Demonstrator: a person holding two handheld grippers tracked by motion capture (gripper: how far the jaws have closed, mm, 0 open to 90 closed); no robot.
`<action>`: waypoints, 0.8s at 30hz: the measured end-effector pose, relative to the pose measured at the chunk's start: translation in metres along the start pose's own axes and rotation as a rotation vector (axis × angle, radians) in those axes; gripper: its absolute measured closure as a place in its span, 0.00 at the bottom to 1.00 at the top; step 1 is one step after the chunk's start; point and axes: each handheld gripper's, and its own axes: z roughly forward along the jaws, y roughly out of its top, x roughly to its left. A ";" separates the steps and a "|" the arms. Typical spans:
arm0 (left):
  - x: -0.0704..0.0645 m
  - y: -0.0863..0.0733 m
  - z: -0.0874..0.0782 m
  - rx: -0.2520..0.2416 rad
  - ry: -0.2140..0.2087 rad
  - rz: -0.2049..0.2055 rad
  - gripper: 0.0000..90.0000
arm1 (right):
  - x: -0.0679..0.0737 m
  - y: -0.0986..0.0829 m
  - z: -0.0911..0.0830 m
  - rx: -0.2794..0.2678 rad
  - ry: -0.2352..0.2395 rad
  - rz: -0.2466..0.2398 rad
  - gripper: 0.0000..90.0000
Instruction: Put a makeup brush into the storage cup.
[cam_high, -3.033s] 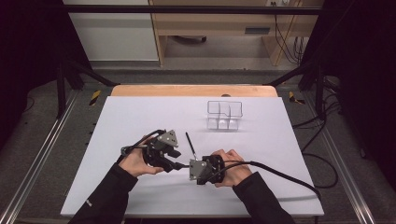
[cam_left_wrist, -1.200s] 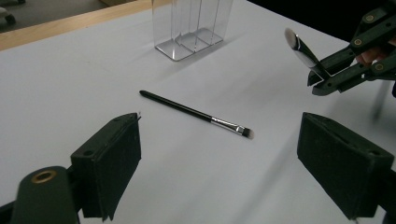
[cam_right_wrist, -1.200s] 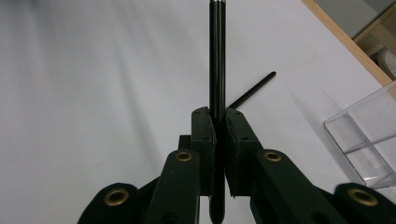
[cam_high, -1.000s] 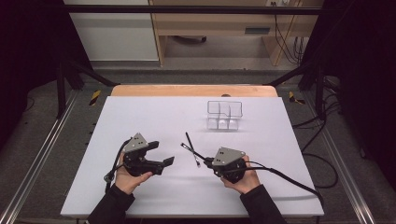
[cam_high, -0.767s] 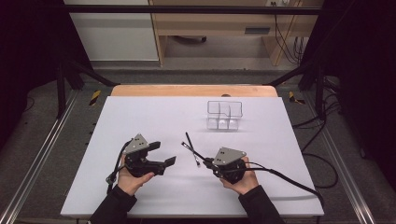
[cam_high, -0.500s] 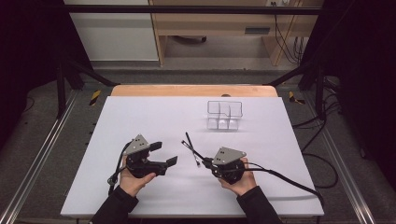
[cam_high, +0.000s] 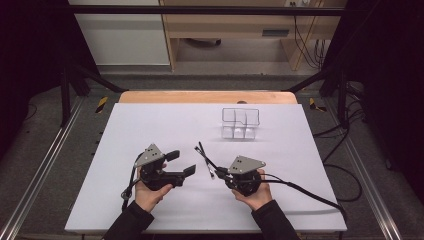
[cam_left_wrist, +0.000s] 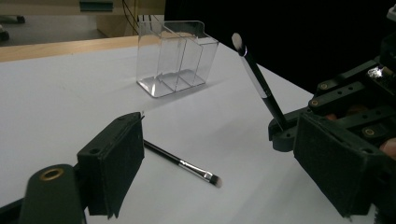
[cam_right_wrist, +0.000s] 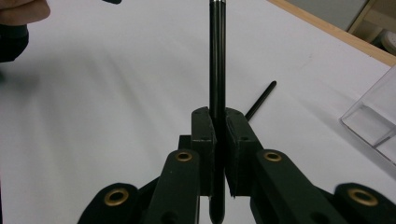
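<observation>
The right gripper (cam_right_wrist: 218, 140) is clamping a slim black makeup brush (cam_right_wrist: 217, 70) between its closed jaws, with the handle end poking out just behind the pads and the shaft running straight ahead of them. The left gripper (cam_high: 181, 162) is standing wide open and holding nothing, its pads (cam_left_wrist: 116, 161) spread well apart.

By the look of it, the step in hand is the carry: one brush is gripped and is waiting to go into the clear organizer (cam_high: 240, 122), which is standing ahead of the right gripper and well apart from it. The next move probably calls for swinging the brush over the organizer, tipping it upright and lowering it into one compartment before letting go.

A second brush (cam_left_wrist: 180, 163) is lying flat on the white table (cam_high: 150, 125), between the two grippers and just ahead of the left one's open jaws (a likely next pick for that hand).

The left gripper view is giving what the high view is not: the held brush's pale tip (cam_left_wrist: 236, 39) angled up off the table, and the dividers inside the organizer (cam_left_wrist: 175, 58). The right gripper view is showing how squarely the pads are pinching the shaft, while the high view is laying out how far the organizer is standing from both grippers.
</observation>
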 end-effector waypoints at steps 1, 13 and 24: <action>0.000 0.001 0.001 -0.006 -0.003 -0.003 0.17 | 0.000 0.000 0.000 -0.005 -0.001 0.004 0.93; -0.007 0.011 0.014 -0.067 -0.023 -0.041 0.19 | -0.001 0.002 -0.001 -0.039 0.009 0.048 0.93; -0.011 0.014 0.022 -0.105 -0.034 -0.060 0.25 | 0.000 0.004 -0.002 -0.071 0.010 0.084 0.93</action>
